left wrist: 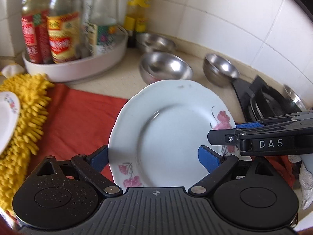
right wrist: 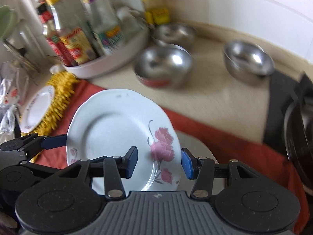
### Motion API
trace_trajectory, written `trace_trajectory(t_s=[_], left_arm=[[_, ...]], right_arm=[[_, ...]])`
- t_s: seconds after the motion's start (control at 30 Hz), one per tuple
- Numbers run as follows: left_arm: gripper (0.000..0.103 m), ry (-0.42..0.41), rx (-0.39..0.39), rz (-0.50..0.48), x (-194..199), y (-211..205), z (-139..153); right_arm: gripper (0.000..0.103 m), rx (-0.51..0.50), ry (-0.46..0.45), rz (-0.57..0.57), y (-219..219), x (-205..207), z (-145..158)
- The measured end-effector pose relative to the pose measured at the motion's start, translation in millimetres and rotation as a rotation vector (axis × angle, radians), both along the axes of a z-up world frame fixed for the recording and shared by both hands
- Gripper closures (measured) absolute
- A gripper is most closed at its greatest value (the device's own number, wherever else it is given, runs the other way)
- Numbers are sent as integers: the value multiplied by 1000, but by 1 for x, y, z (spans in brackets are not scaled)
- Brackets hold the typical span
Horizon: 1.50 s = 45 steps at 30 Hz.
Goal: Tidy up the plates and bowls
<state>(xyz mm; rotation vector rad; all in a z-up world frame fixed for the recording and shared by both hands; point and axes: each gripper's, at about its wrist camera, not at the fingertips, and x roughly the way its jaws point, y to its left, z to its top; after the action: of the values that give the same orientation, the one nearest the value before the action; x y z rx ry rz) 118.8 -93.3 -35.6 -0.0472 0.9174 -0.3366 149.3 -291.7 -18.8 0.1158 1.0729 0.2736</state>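
Plate [left wrist: 172, 129] with pink flowers, clamped by right gripper [right wrist: 158, 163] marked "DAS"; left gripper [left wrist: 154, 159] spread wide around it.

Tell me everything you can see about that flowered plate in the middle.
The plate is white, glossy like ceramic, with a wavy rim and pink flowers on grey stems printed at two spots. A faint smudge marks its far rim. It looks tilted above a red cloth, not lying flat. The right gripper pinches its flowered edge; the left gripper has its jaws wide around the opposite side.

White floral plate [left wrist: 172, 129] tilted, lifted over red cloth; 3 steel bowls [left wrist: 166, 66] behind.
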Motion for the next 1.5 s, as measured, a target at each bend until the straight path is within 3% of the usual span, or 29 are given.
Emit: trace_trajectory(t_s=[0.37,0.6,0.9,1.5], left_arm=[[13,72,-10,-108,-4,-34,-22],[10,11,-12,-107,-8,-35,-12],[9,4,-2,105,-8,26,-4],[6,-22,31,480,-23,156,12]], right_arm=[[56,-48,32,-97,-37,-20,-14],[55,-47,-40,-113,-42,-16,2],[55,-6,-44,30,5,9,3],[55,54,-74,384,164,49,20]])
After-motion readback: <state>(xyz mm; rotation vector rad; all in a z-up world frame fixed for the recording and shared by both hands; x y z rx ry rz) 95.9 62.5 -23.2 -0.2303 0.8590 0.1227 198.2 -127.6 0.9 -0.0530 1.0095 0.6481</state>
